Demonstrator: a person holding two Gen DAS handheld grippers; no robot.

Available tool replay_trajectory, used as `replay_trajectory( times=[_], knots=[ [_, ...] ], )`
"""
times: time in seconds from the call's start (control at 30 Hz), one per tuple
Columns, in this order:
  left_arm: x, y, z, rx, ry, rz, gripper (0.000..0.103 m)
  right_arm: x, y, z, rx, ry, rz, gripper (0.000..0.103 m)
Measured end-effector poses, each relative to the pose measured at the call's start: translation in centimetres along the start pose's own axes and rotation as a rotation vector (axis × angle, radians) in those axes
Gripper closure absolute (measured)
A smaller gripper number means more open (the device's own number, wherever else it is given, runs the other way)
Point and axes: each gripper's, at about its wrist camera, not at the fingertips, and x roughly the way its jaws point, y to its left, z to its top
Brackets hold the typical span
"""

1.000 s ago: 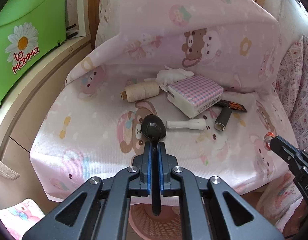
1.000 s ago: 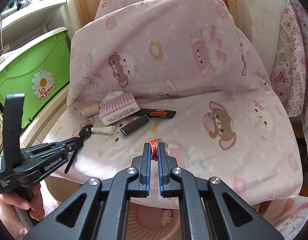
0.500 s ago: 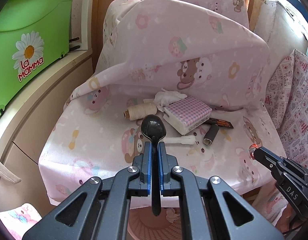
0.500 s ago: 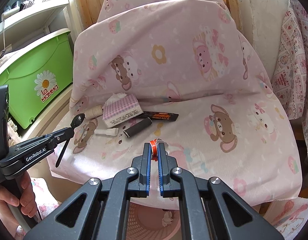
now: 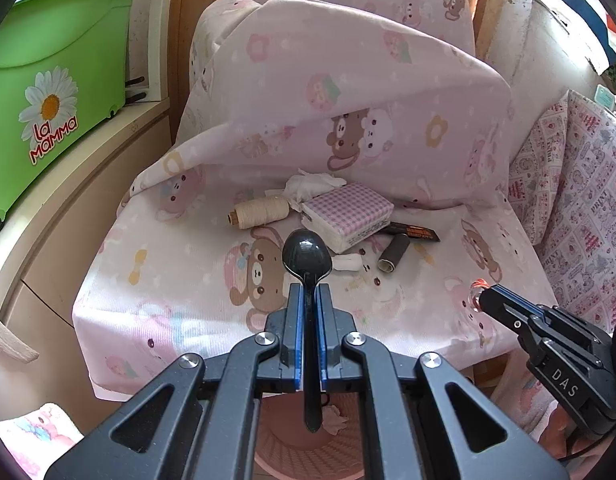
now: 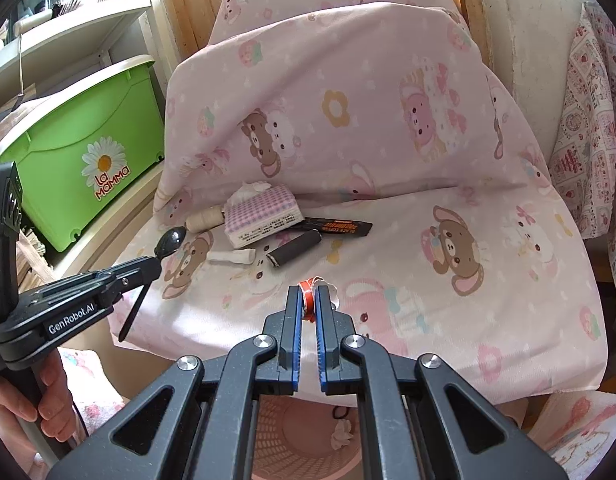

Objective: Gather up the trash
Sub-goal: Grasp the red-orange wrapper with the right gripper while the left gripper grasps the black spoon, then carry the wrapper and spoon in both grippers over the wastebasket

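Observation:
My left gripper (image 5: 308, 292) is shut on a black plastic spoon (image 5: 307, 258), bowl up, handle hanging down over a pink basket (image 5: 303, 440). It also shows in the right wrist view (image 6: 155, 266) at the left. My right gripper (image 6: 308, 296) is shut on a small red-and-clear wrapper (image 6: 308, 300), held above the basket (image 6: 291, 432). On the pink bear-print chair seat (image 6: 388, 264) lie a tissue pack (image 6: 259, 216), a crumpled tissue (image 5: 312, 184), a thread spool (image 5: 259, 211), a white stick (image 6: 231, 256), a dark roll (image 6: 293, 252) and a black sachet (image 6: 336, 227).
A green "La Mamma" bin (image 5: 47, 80) stands on a ledge at the left. A patterned cloth (image 5: 580, 216) hangs at the right. The basket holds a crumpled tissue (image 6: 342, 432). White shelves (image 6: 67, 20) stand at the far left.
Both grippers have drawn back from the chair seat and risen, so the items on it look farther away. The basket shows more below the fingers. Both grips are unchanged.

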Motion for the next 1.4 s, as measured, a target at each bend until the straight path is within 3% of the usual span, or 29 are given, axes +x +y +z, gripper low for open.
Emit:
replay_trajectory(
  times=[0.17, 0.4, 0.53, 0.7, 0.8, 0.9, 1.1, 1.4],
  knots=[
    [-1.7, -1.0, -0.9, 0.043, -0.008, -0.029, 0.098, -1.0, 0.2, -0.7, 0.023, 0.029, 0.065, 0.096],
    [-2.8, -1.4, -1.9, 0.059, 0.039, -0.06, 0.098, -2.2, 2.4, -1.9, -0.071, 0.054, 0.096, 0.096],
    [-2.7, -1.5, -2.7, 0.091, 0.099, -0.163, 0.098, -2.2, 3.2, -2.3, -0.103, 0.08, 0.107, 0.096],
    [-3.1, -3.3, -4.2, 0.234, 0.107, -0.079, 0.098, -1.8, 3.3, -2.8, -0.107, 0.122, 0.117, 0.096],
    [-2.1, -4.0, -5.4, 0.281, 0.158, -0.029, 0.098, -1.1, 3.3, -3.2, -0.101, 0.152, 0.116, 0.096],
    [-0.4, -3.1, -6.2, 0.198, 0.267, -0.08, 0.098, -0.2, 3.3, -4.0, -0.092, 0.197, 0.115, 0.096],
    [3.7, -0.9, -7.8, 0.104, 0.377, -0.028, 0.098, 2.3, 2.3, -5.8, -0.031, 0.284, 0.114, 0.096],
    [9.3, -0.4, -11.5, 0.115, 0.55, 0.035, 0.098, 7.2, -0.1, -9.1, 0.093, 0.388, 0.082, 0.096]
  ],
)
